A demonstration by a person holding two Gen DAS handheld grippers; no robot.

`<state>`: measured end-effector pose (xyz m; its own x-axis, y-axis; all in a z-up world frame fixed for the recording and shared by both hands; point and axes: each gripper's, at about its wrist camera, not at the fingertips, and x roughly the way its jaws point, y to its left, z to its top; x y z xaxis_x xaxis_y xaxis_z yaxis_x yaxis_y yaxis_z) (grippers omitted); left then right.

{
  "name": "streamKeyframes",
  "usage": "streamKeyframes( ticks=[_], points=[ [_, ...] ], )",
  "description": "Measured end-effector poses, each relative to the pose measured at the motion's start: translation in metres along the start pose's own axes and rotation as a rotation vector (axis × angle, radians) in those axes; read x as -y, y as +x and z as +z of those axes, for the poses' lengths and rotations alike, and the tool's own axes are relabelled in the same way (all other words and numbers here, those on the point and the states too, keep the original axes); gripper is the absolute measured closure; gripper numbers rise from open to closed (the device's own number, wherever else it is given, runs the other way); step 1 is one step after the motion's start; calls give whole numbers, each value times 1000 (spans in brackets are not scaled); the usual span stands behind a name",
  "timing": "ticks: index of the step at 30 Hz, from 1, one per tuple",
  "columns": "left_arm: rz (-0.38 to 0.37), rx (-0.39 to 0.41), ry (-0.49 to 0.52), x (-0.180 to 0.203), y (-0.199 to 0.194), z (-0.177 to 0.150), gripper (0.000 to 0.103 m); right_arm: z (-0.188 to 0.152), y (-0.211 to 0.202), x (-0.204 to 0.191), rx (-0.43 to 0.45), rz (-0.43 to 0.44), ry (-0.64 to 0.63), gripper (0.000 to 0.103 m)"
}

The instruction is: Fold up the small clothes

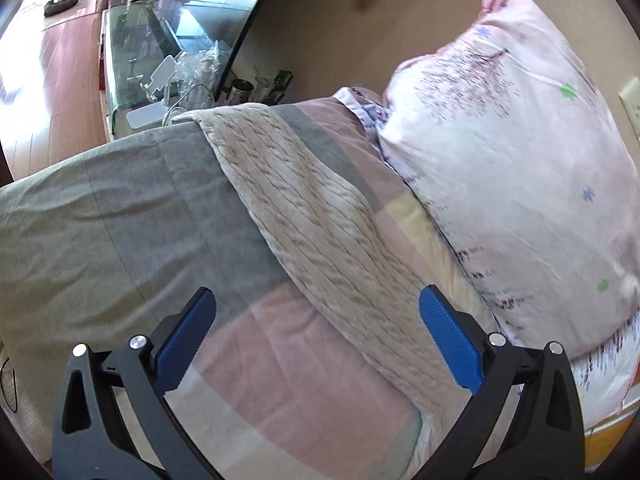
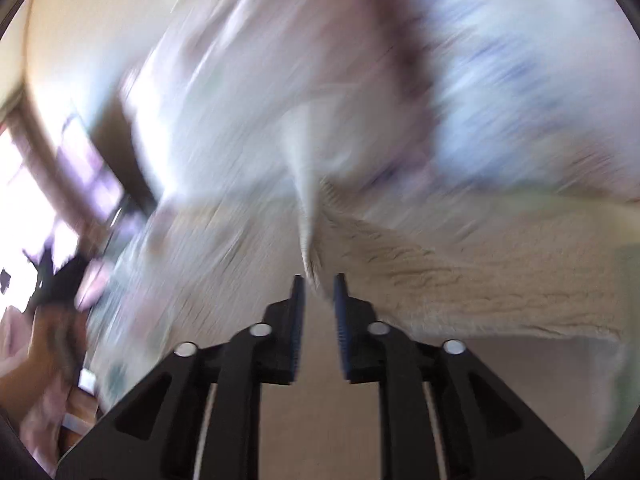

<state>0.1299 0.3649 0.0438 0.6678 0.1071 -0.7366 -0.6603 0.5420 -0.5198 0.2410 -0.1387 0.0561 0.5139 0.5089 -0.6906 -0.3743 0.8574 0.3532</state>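
A beige ribbed knit garment (image 1: 320, 216) lies as a long strip across the bed. My left gripper (image 1: 316, 308) is open and empty, its blue pads either side of the strip's near part, a little above it. In the blurred right wrist view my right gripper (image 2: 319, 284) has its jaws nearly closed, and a corner of the same beige garment (image 2: 460, 280) hangs down to the fingertips and seems pinched between them.
The bed cover (image 1: 132, 216) is in grey, pink and yellow blocks. A big pink patterned pillow (image 1: 520, 184) lies to the right. A glass table (image 1: 168, 40) with small items stands beyond the bed's far edge, on a wooden floor.
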Motion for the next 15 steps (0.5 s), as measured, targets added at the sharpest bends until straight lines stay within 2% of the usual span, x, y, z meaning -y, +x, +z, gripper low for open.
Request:
streamKeyframes(
  ticks=[1,2,3,5,7,8,9,12,14,15],
  points=[
    [4,-3,-32,-6,7,10,2,-13,18,-21,-65,48,-21,74],
    [12,-5,-66,-12,14,20,3,-22,23,-32,-81,61,-30,64],
    [19,-7,-92,-18,21,29,5,-25,24,-37,-81,55,-37,46],
    [28,-21,-142,-30,32,43,18,-23,21,-31,-59,-5,-40,27],
    [11,9,-176,-37,33,53,22,-22,8,-15,-48,-64,-13,26],
    [12,1,-188,-40,38,61,31,-22,0,-2,-50,-92,17,26],
    [18,-2,-195,-42,41,66,33,-21,-4,12,-55,-121,65,25],
    [32,-1,-218,-44,49,79,50,-34,-26,47,-61,-173,201,25],
    [-4,-34,-212,-43,58,86,95,-45,-37,67,-62,-196,272,25],
    [-7,-48,-206,-41,61,87,96,-51,-41,74,-62,-204,296,25]
  ],
)
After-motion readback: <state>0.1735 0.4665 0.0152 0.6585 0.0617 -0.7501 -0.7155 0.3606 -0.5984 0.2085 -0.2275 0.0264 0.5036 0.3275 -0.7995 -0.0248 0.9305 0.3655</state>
